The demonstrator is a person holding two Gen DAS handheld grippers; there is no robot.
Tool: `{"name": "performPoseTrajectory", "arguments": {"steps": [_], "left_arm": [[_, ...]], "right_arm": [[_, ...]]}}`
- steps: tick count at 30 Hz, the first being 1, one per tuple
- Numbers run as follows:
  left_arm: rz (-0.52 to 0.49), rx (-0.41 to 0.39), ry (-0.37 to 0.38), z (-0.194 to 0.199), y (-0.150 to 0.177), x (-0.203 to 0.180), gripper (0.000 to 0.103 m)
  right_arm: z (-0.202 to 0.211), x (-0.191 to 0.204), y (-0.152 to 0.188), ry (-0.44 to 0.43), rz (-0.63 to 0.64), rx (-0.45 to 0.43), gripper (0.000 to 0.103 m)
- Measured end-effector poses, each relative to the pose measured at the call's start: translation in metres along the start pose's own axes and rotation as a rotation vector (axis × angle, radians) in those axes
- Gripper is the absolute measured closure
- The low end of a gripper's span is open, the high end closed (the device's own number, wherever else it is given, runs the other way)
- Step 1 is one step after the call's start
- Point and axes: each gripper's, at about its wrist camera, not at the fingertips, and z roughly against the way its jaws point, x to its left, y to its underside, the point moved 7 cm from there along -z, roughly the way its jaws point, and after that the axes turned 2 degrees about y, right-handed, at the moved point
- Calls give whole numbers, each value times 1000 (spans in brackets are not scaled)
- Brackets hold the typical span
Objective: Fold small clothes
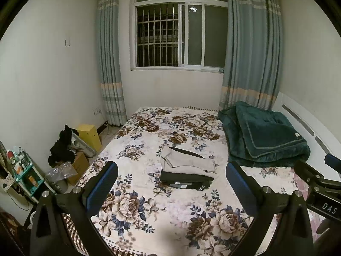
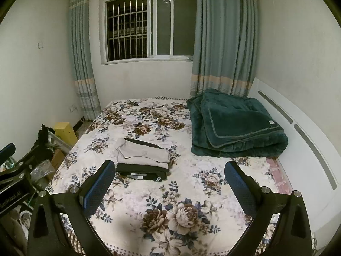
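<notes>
A folded beige garment lies on top of a folded black garment in a small stack on the floral bedsheet. The same stack shows in the right wrist view, beige garment over black garment. My left gripper is open and empty, held above the near part of the bed, short of the stack. My right gripper is open and empty, also held back from the stack, which lies ahead to its left. The right gripper shows at the right edge of the left wrist view.
A folded dark green blanket lies at the bed's right side by the white headboard. Left of the bed stand a yellow box, cardboard boxes with black clothes and a small shelf. Window and curtains are behind.
</notes>
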Motion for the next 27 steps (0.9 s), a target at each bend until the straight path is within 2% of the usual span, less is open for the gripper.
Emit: {"name": "performPoseTrajectory", "arguments": {"steps": [27], "left_arm": [[-12, -23, 12, 6, -7, -14, 0]], "right_arm": [[5, 1, -5, -7, -4, -4, 0]]}}
